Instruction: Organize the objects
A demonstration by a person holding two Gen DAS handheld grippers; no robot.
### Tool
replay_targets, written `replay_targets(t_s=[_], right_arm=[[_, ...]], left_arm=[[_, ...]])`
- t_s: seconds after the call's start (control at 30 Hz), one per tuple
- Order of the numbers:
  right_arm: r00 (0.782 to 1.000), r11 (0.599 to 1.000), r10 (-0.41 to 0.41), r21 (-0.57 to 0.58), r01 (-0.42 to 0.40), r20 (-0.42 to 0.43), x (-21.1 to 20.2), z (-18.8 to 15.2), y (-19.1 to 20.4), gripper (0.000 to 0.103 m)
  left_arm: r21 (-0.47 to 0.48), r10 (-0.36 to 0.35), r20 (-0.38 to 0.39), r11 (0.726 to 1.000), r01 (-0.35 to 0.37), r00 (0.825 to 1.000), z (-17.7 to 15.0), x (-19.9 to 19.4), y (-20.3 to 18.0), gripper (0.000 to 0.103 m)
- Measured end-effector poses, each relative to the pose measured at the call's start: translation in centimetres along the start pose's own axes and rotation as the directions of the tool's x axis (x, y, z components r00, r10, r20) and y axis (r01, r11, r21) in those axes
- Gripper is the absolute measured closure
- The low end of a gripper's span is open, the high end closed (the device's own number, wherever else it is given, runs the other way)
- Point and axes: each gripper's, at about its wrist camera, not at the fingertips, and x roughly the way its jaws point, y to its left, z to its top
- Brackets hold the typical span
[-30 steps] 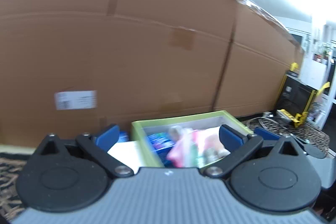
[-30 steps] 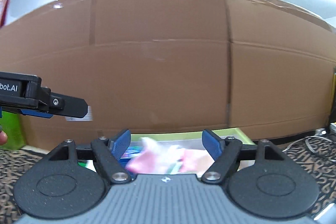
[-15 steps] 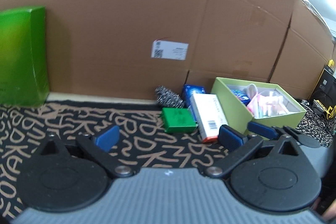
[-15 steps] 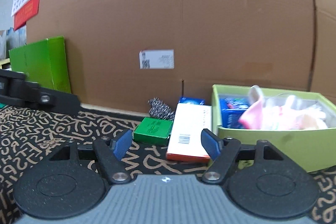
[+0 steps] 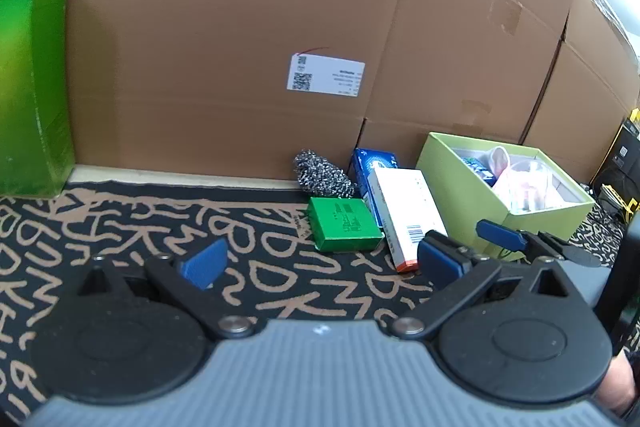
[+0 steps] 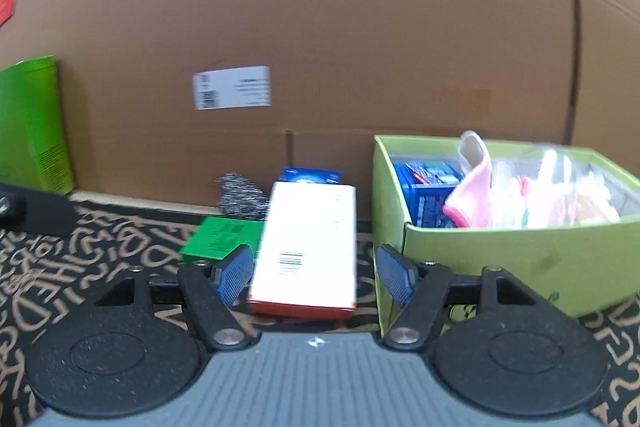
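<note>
Objects: loose items lie in a cluster on the patterned mat (image 5: 120, 227), at the foot of the cardboard wall (image 5: 240, 27), just left of the bin (image 6: 500, 251).
Cardboard wall: large brown cartons across the whole background; a white shipping label (image 5: 325, 74) is stuck on the front.
Green carton (image 5: 32, 87): stands upright at far left, against the cardboard.
Bin: light green, open-topped, on the mat; holds a blue packet (image 6: 430, 187), a pink cloth (image 6: 474, 195) and clear-wrapped goods, contents partly blurred.
White box (image 6: 308, 239): lies flat, barcode facing up, orange end nearest the right gripper, just beside the bin.
Green box (image 5: 344, 223): flat on the mat, touching or just left of the white box.
Blue box (image 5: 374, 163): behind the white box, against the cardboard.
Scourer (image 5: 322, 175): silvery mesh wad, behind the green box.
Left gripper (image 5: 320, 263): jaws wide apart, nothing between them, over bare mat.
Right gripper (image 6: 314, 273): jaws closing, the near end of the white box framed between the pads, no contact visible.
</note>
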Motion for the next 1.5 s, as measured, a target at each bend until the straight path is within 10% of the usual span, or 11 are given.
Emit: replay_targets(t_s=[0.53, 1.03, 1.13, 1.2, 1.5], right_arm=[[0.979, 0.996, -0.047, -0.078, 0.032, -0.198, 4.5, 0.1, 3.1, 0.032], [0.992, 1.0, 0.003, -0.007, -0.004, -0.126, -4.0, -2.1, 0.0, 0.033], [0.992, 1.0, 0.013, -0.006, -0.014, -0.127, -4.4, -2.5, -0.1, 0.033], [0.991, 1.0, 0.026, 0.0, -0.026, -0.134, -4.8, -2.6, -0.3, 0.033], [0.982, 0.993, 0.116, 0.003, -0.117, -0.148, -8.6, -4.0, -0.8, 0.033]], left_arm=[[-0.025, -0.011, -0.037, 1.0, 0.01, 0.999, -0.1, 2.4, 0.6, 0.0], [0.045, -0.018, -0.114, 0.999, 0.023, 0.993, 0.9, 10.6, -3.7, 0.0], [0.069, 0.001, -0.152, 0.998, 0.01, 0.988, 0.9, 12.6, -4.6, 0.009], [0.085, 0.029, -0.174, 0.996, -0.014, 0.984, 0.8, 13.5, -4.7, 0.037], [0.123, 0.015, -0.203, 0.992, 0.01, 0.979, -2.4, 8.2, -3.8, 0.04]])
